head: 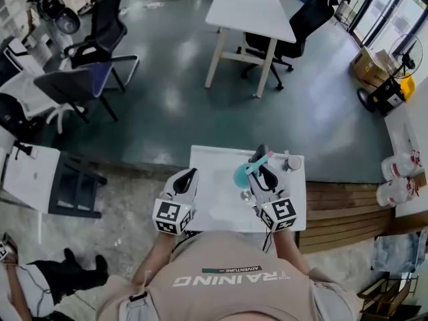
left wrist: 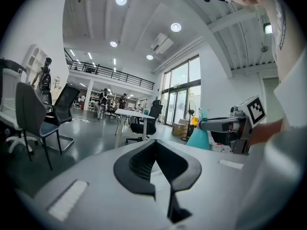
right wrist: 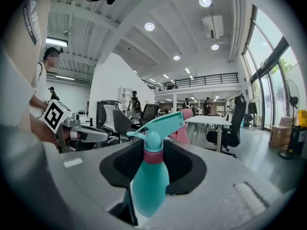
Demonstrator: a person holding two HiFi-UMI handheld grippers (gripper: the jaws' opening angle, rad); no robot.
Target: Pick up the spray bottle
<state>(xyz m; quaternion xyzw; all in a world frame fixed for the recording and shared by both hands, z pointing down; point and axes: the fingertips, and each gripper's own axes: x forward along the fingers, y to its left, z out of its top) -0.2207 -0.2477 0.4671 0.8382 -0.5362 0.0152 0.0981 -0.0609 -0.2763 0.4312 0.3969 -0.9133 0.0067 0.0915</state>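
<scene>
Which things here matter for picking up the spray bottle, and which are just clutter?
Job: spray bottle, gripped in right gripper; small white table beneath.
Lying about: small container on that table, open left gripper, office chairs, far table, cardboard box.

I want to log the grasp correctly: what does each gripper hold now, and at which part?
The right gripper grips the teal spray bottle at its pink-collared neck, just below the trigger head. The left gripper holds nothing.

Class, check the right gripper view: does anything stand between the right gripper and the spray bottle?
Nothing visible does. The spray bottle already sits between the jaws of the right gripper, which close on its neck. The left gripper is off to the side with open, empty jaws.
</scene>
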